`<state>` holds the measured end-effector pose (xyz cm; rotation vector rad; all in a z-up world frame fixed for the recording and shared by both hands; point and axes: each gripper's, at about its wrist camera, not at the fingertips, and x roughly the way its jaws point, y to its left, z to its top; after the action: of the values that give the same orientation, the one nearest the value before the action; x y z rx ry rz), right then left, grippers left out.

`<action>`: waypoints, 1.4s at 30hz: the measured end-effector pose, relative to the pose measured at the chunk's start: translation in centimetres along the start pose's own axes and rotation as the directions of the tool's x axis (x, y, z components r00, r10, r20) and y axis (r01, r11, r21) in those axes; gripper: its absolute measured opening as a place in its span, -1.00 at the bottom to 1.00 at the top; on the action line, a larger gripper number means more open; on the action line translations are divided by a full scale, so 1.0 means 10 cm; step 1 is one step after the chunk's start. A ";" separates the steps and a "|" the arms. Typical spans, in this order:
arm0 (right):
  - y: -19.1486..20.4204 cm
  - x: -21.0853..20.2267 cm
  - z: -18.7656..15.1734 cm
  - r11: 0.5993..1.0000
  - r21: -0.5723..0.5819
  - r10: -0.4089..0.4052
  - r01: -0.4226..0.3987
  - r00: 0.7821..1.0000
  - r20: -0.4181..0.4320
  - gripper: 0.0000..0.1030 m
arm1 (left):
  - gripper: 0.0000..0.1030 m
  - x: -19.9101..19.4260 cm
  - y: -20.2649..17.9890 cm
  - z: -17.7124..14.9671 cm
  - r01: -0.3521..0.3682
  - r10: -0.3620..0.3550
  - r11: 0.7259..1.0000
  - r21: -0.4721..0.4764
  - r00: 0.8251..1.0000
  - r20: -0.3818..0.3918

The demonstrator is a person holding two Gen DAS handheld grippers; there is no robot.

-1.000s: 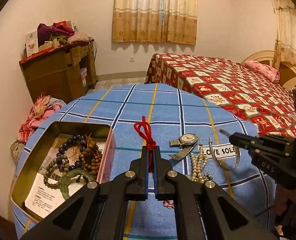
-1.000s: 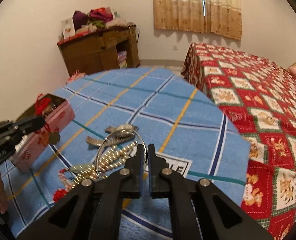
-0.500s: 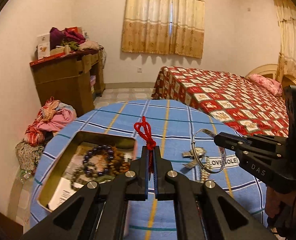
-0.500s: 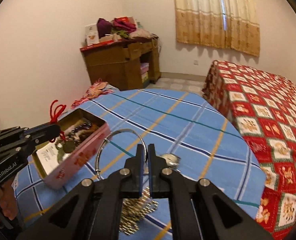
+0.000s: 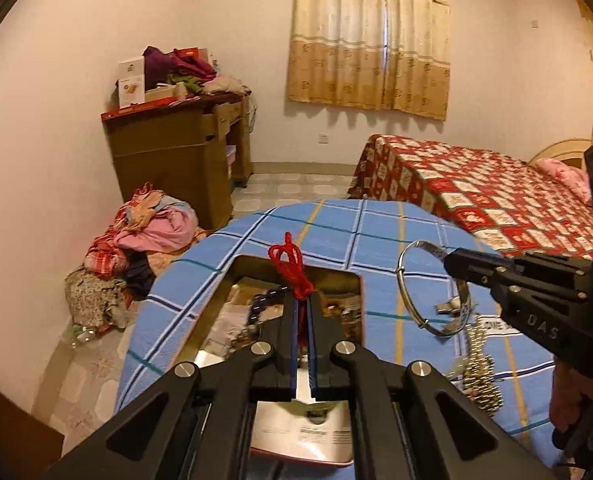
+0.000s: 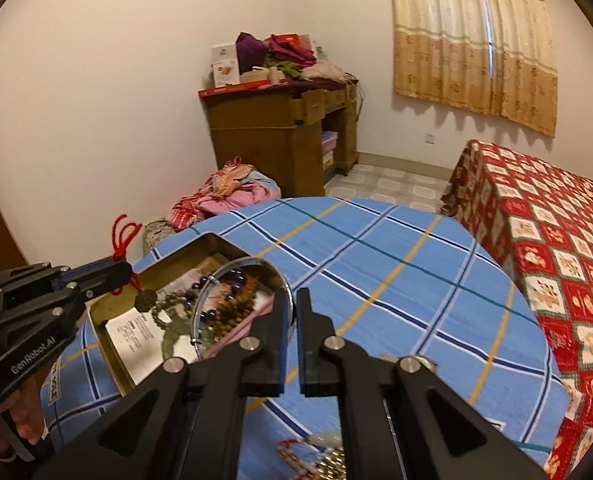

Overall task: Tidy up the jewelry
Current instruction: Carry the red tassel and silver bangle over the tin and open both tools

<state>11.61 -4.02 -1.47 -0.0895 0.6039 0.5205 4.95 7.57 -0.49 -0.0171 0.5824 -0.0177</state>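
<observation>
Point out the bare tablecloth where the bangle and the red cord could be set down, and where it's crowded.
Free: the tablecloth beyond the tin, running to its far edge and toward the bed.

Crowded: the tin itself, full of bead bracelets and a leaflet, and the near strip by the pearl necklace and watch.

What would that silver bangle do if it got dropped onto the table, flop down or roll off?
The silver bangle probably stays stiff: pinched at one spot by the right tool, it keeps its full round hoop. Being a thin ring, it could well roll if it landed on edge, though the blue checked cloth may slow it. It looks light, but that's a guess.
</observation>
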 end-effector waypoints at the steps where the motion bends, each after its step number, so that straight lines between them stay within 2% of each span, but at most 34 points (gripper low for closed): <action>1: 0.03 0.02 0.01 1.000 -0.005 0.004 -0.004 1.000 -0.002 -0.90 | -0.96 0.01 0.03 -0.01 -0.014 0.014 1.000 0.003 1.000 -0.002; 15: 0.40 0.26 -0.04 0.996 -0.066 0.056 -0.060 0.997 -0.048 -0.90 | -0.96 0.14 0.25 -0.14 -0.039 0.038 0.999 -0.022 0.998 -0.052; 42: 0.68 0.57 -0.22 0.990 -0.105 0.081 -0.095 0.988 -0.130 -0.89 | -0.95 0.41 0.41 -0.28 -0.062 0.057 0.998 -0.032 0.990 -0.132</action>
<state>11.11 3.86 -5.97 -0.2024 0.7041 0.6376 6.87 11.52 -5.17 -0.0336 0.7142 0.0502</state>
